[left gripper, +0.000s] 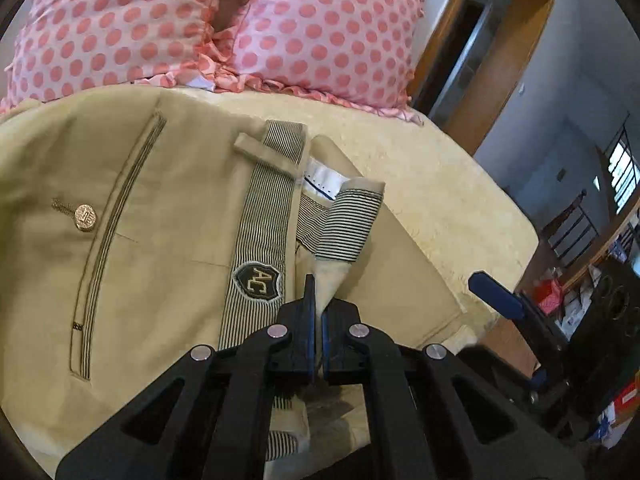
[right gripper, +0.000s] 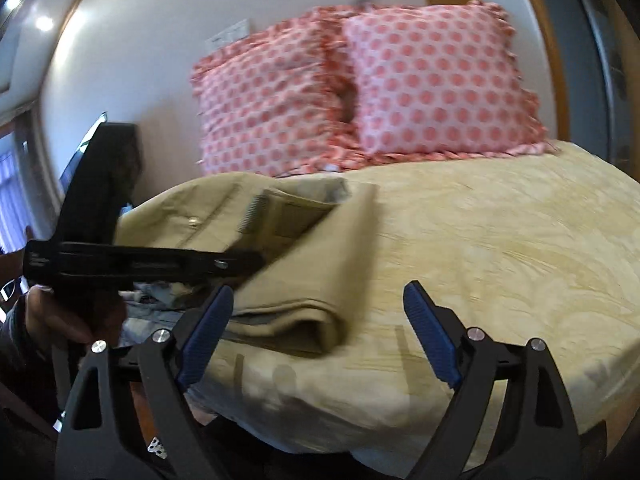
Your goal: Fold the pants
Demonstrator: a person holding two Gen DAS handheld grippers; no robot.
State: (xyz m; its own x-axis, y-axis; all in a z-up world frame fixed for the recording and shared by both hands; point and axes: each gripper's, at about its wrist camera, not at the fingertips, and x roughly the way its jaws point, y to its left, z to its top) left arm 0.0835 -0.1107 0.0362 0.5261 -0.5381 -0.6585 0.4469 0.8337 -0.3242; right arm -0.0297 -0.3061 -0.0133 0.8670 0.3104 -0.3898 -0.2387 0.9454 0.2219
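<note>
Khaki cotton pants [left gripper: 168,208] are seen lying on the bed, waist end toward the pillows, back side up. From the left in the left wrist view: a welt pocket [left gripper: 116,240] edged in fine black-and-white stripe, a round brass-coloured button [left gripper: 85,218] beside it, then a striped waistband strip [left gripper: 264,216] carrying a dark shield patch lettered "AC" [left gripper: 257,282] and a plain khaki belt loop [left gripper: 266,154]. A white inner label [left gripper: 320,178] is exposed where the waistband is turned open.

The left gripper [left gripper: 318,320], black with blue pads, is pressed together on a pinched-up flap of the khaki waistband fabric, striped lining showing just above the grip.

Two pink pillows with coral polka dots and ruffled edges [left gripper: 320,32] are stacked at the head of the bed, touching the pants' upper edge. The bedspread [left gripper: 440,184], cream-yellow with a faint swirled pattern, is bare to the right of the pants up to the rounded bed edge.

In the right wrist view the pants [right gripper: 304,248] are seen folded over into a thick, soft-edged stack near the front left of the bed [right gripper: 500,240], with the rolled fold at the near side. The left gripper's black body [right gripper: 140,260] is seen over the pants' left part. The right gripper [right gripper: 320,328] is spread wide, blue ribbed pads apart, above the near bed edge; the left pad is just beside the pants' fold, whether touching cannot be told. Wide open bedspread lies to the right.
</note>
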